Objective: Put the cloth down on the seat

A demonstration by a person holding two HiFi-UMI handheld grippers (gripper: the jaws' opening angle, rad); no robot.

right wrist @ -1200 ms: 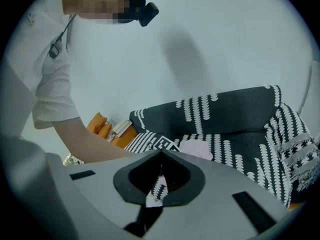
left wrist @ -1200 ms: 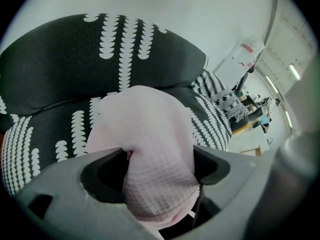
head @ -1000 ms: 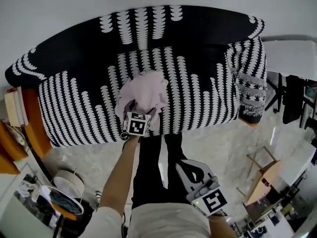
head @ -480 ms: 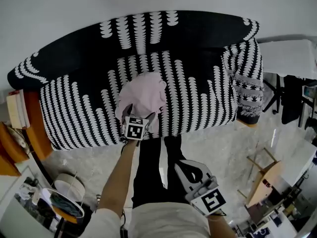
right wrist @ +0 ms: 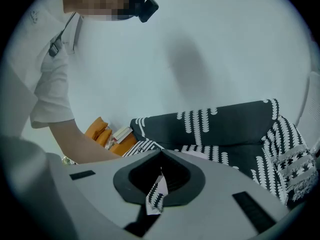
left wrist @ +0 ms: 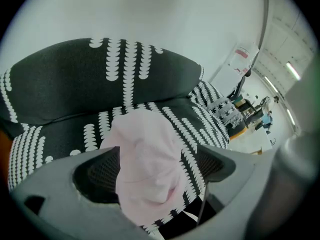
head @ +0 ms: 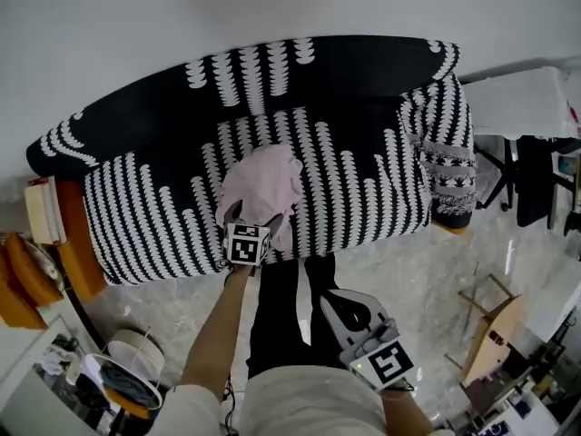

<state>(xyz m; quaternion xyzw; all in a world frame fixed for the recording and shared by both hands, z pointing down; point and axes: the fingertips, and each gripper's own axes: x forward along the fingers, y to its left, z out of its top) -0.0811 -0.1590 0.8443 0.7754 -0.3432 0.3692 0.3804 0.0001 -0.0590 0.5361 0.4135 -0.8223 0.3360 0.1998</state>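
Now the left gripper (head: 256, 214) gapes wide astride the pink cloth (head: 263, 182) on the seat (head: 354, 189); the right gripper (head: 338, 302), at 5 o'clock, is closed.

Wall (head: 136, 16) ahead of me: plain, pale. Sofa (head: 363, 180) stands against it: black fabric w/ rows of white scallops; fringed throw (head: 451, 166) over its R arm. Floor (head: 427, 271): light marbled tile. To my L: orange side table (head: 77, 252) w/ book stack (head: 44, 212). To my R: white tabletop (head: 522, 98), wooden chair (head: 490, 330). Ceiling strip lights (left wrist: 292, 70) lit.
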